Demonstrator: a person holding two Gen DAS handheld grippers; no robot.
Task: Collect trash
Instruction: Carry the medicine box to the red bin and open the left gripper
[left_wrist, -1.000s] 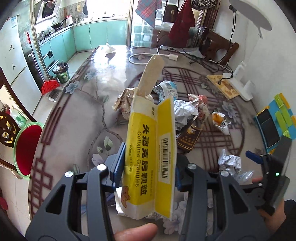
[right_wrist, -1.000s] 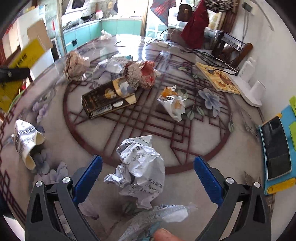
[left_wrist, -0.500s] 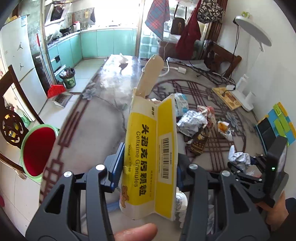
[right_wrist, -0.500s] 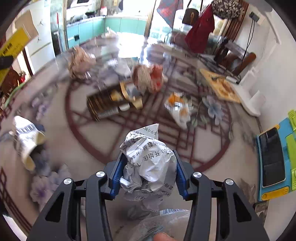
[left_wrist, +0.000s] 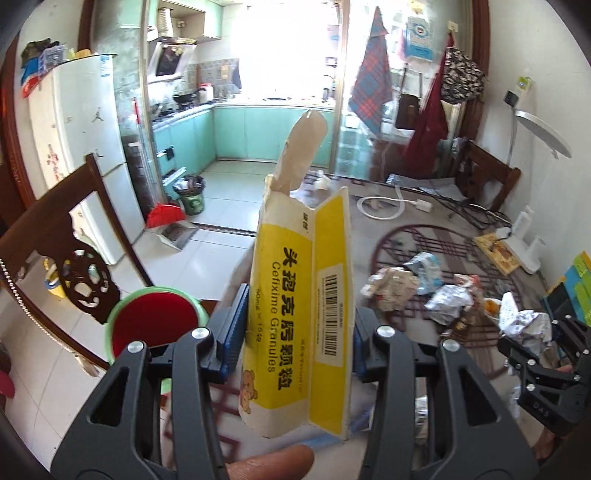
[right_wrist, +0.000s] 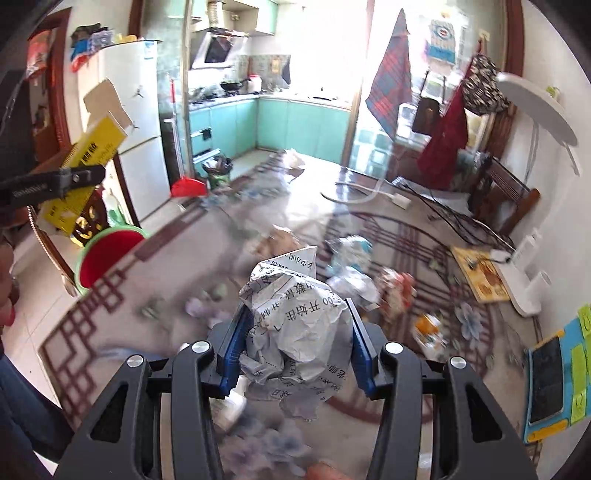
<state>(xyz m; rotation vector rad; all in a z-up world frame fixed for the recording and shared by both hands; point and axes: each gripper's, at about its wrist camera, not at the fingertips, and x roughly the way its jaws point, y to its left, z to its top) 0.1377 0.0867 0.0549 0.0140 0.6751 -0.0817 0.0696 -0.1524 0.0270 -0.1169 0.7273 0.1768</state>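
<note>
My left gripper (left_wrist: 295, 328) is shut on a flattened yellow medicine box (left_wrist: 295, 295) and holds it upright above the table's left edge. The box also shows in the right wrist view (right_wrist: 85, 162). My right gripper (right_wrist: 295, 350) is shut on a crumpled printed paper ball (right_wrist: 291, 325), lifted above the table; it also shows in the left wrist view (left_wrist: 524, 325). A green bin with a red liner (left_wrist: 155, 325) stands on the floor left of the table, also in the right wrist view (right_wrist: 107, 254). Several crumpled wrappers (left_wrist: 413, 284) lie on the table.
A dark wooden chair (left_wrist: 62, 236) stands by the bin. A white fridge (left_wrist: 81, 147) is behind it. A phone on a blue-green board (right_wrist: 546, 380), a white cable (left_wrist: 384, 206) and a yellow book (right_wrist: 480, 269) lie on the patterned table (right_wrist: 184, 266).
Both grippers have risen and swung left toward the bin. The right gripper closed on the paper ball and lifted it off the table. The left still holds the box.
</note>
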